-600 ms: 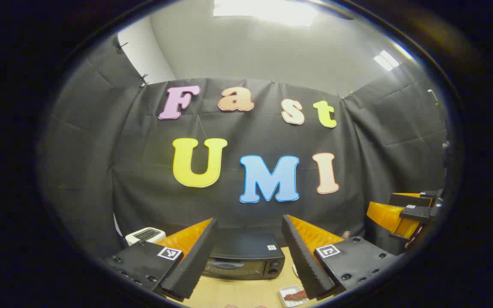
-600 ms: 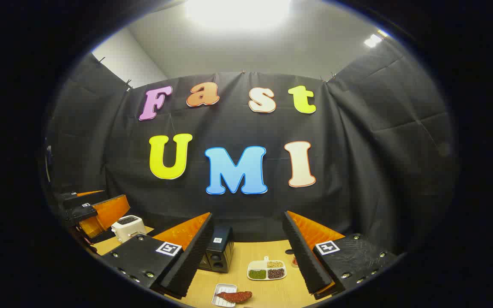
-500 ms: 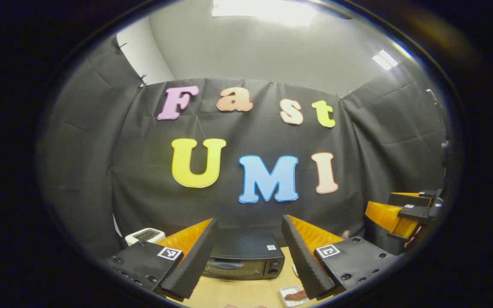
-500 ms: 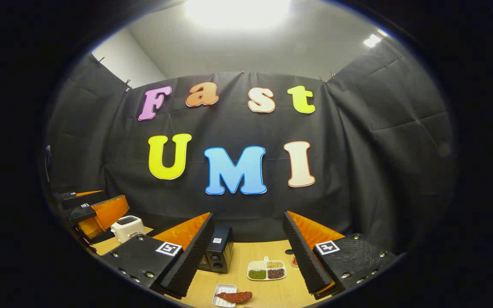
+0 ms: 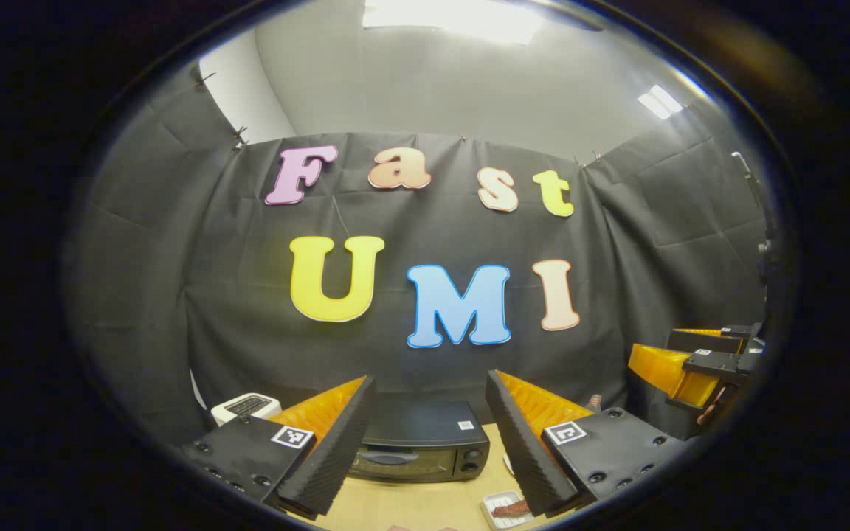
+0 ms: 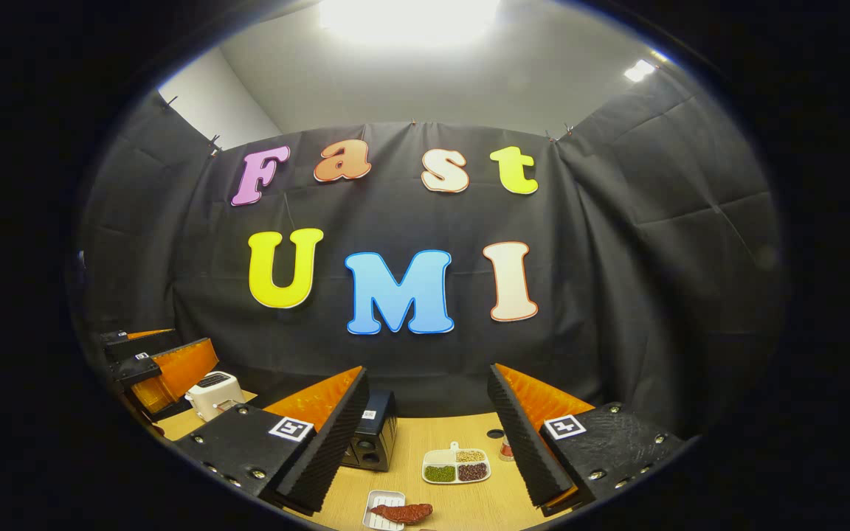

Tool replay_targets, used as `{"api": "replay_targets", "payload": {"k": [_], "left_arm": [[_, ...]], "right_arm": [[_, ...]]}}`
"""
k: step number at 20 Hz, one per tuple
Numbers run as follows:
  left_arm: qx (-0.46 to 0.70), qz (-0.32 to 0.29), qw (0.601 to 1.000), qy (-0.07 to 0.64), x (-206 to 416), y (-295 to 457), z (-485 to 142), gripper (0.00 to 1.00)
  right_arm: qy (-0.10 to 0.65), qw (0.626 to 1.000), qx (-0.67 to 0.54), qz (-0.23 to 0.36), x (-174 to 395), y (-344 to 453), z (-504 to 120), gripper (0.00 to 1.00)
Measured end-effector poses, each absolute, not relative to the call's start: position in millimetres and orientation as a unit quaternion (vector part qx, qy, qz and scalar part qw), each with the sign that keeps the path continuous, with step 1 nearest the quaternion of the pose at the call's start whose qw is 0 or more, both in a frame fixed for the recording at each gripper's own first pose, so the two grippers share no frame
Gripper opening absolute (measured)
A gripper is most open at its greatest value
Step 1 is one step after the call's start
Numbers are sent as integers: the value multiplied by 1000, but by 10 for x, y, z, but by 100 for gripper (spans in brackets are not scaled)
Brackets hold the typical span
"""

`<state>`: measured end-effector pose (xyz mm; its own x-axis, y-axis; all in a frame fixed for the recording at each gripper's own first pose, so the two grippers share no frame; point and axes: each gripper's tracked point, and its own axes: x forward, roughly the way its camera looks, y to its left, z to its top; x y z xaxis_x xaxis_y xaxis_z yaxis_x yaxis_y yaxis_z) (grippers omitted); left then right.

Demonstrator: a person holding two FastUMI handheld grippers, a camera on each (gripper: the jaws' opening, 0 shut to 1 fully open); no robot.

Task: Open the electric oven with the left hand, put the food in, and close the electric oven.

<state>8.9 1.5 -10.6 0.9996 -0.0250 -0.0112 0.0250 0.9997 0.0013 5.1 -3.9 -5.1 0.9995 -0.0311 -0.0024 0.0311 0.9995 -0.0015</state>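
— Where's the black box-shaped electric oven (image 5: pixel 419 446)?

— On the pale wooden worktop (image 6: pixel 469 501), door shut, straight ahead of the left gripper (image 5: pixel 429 431), whose jaws stand wide apart with nothing between them.

— And the food?

— A reddish-brown piece of meat (image 6: pixel 403 512) on a small white ribbed tray (image 6: pixel 379 518), in front of the oven, near its knob end. A white divided dish of beans (image 6: pixel 456 466) sits to that side of the oven; a white toaster (image 5: pixel 246 405) sits beyond its other end.

— The right gripper (image 6: pixel 429 431)?

— Wide open too, holding nothing, raised to the oven's knob side.

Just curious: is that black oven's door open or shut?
Shut: the electric oven shows its door flat against the front, handle at the top.
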Motion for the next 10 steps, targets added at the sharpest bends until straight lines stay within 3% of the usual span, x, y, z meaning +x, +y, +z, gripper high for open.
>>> {"api": "replay_targets", "payload": {"k": [10], "left_arm": [[-28, -6, 997, 70, 523, 258, -841, 98]], "right_arm": [[14, 999, -16, -24, 113, -107, -162, 98]]}}
